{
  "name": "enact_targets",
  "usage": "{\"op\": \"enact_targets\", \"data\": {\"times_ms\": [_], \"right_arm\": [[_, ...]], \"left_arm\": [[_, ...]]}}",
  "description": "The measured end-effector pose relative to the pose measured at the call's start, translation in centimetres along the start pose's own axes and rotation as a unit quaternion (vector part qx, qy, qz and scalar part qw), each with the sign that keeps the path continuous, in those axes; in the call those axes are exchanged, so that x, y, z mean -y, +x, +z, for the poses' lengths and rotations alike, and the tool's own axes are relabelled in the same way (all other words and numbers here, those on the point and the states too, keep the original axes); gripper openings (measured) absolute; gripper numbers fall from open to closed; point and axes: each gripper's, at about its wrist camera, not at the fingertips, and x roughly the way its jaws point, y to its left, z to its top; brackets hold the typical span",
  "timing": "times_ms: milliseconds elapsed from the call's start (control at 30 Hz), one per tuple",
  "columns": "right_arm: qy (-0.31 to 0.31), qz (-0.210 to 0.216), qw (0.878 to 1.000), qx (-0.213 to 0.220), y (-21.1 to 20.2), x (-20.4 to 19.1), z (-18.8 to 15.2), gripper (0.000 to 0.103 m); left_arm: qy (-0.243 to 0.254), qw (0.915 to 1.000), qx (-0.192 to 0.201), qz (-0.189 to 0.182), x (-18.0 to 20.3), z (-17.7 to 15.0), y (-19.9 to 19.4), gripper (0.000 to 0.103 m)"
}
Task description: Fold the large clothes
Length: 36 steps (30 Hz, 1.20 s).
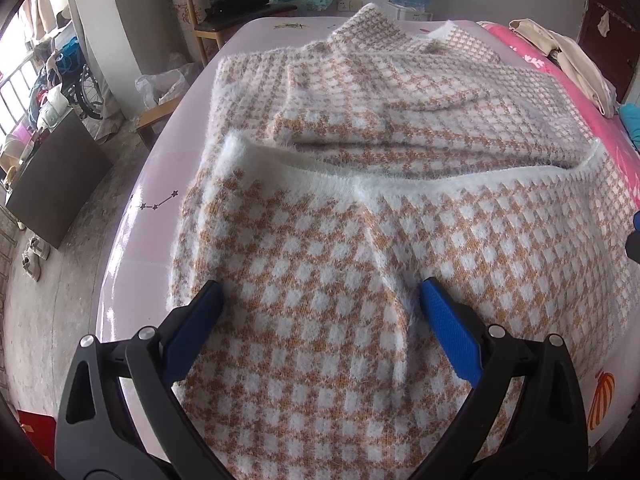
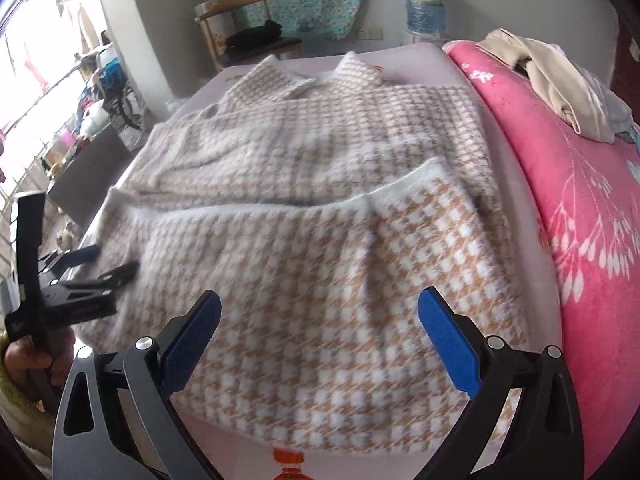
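Note:
A fuzzy orange-and-white houndstooth sweater (image 1: 360,208) lies on a lilac mat (image 1: 160,208), its lower part folded up over the body so the white hem (image 1: 400,174) runs across the middle. My left gripper (image 1: 320,296) is open and empty, just above the folded near part. In the right wrist view the sweater (image 2: 320,208) shows the same fold with its collar (image 2: 316,74) at the far end. My right gripper (image 2: 320,308) is open and empty over the near edge. The left gripper (image 2: 112,262) shows at the sweater's left edge, open.
A pink flowered blanket (image 2: 580,208) with beige clothes (image 2: 560,84) piled on it lies along the right. A wooden chair (image 2: 240,32) and a water bottle (image 2: 424,4) stand at the far end. A dark box (image 1: 56,184), shoes and clutter sit on the floor to the left.

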Motion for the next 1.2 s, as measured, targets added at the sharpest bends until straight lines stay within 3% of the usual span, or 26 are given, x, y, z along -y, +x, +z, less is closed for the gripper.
{"op": "enact_targets", "data": {"times_ms": [133,233,467,967,1200], "right_arm": [[0.016,-0.035,0.998,-0.056,3.7,1.7,0.0,0.097],[-0.002,-0.054,0.997,-0.056,3.9,1.0,-0.1,0.097],[0.019,-0.055,0.995,-0.082,4.3,1.4,0.7,0.097],[0.013,-0.068,0.996,-0.057,4.1,0.8,-0.1,0.097],[0.012,-0.069,0.996,-0.053,4.0,0.8,-0.3,0.097]], "left_arm": [[-0.001,1.0,0.0,0.0,0.0,0.0,0.0,0.095],[0.0,1.0,0.001,-0.001,-0.1,0.0,0.0,0.095],[0.016,0.9998,0.014,0.0,0.1,-0.3,-0.1,0.096],[0.036,0.9991,-0.022,-0.002,0.3,0.7,-0.6,0.095],[0.049,0.9984,0.027,0.008,1.1,2.8,-4.0,0.095]]}}
